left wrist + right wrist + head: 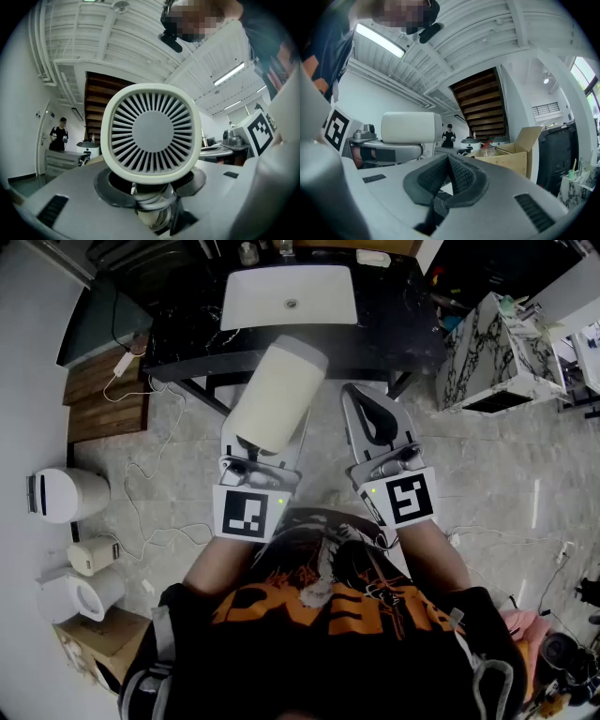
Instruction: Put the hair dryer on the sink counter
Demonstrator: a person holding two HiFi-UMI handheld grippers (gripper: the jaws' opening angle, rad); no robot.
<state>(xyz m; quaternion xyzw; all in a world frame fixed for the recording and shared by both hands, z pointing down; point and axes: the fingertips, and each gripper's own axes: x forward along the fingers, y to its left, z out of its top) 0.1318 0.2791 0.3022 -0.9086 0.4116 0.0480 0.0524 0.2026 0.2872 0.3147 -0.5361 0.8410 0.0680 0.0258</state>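
My left gripper (pixel 265 444) is shut on the cream hair dryer (pixel 277 395), which points away from me toward the counter. In the left gripper view the dryer's round rear vent (pixel 151 131) fills the middle, and its handle (pixel 152 208) is pinched between the jaws with its cord coiled around it. My right gripper (pixel 375 413) is beside it on the right, shut and empty, its dark pads (pixel 449 174) touching. The black sink counter (pixel 187 329) with a white basin (pixel 291 296) lies ahead, beyond both grippers. The dryer (pixel 411 127) also shows in the right gripper view.
A marble-patterned cabinet (pixel 492 357) stands right of the counter. Wooden boards (pixel 105 395) and a white cable (pixel 141 488) lie on the floor at the left, near white appliances (pixel 66 493). A cardboard box (pixel 511 157) is nearby, and a person (pixel 448 136) stands far off.
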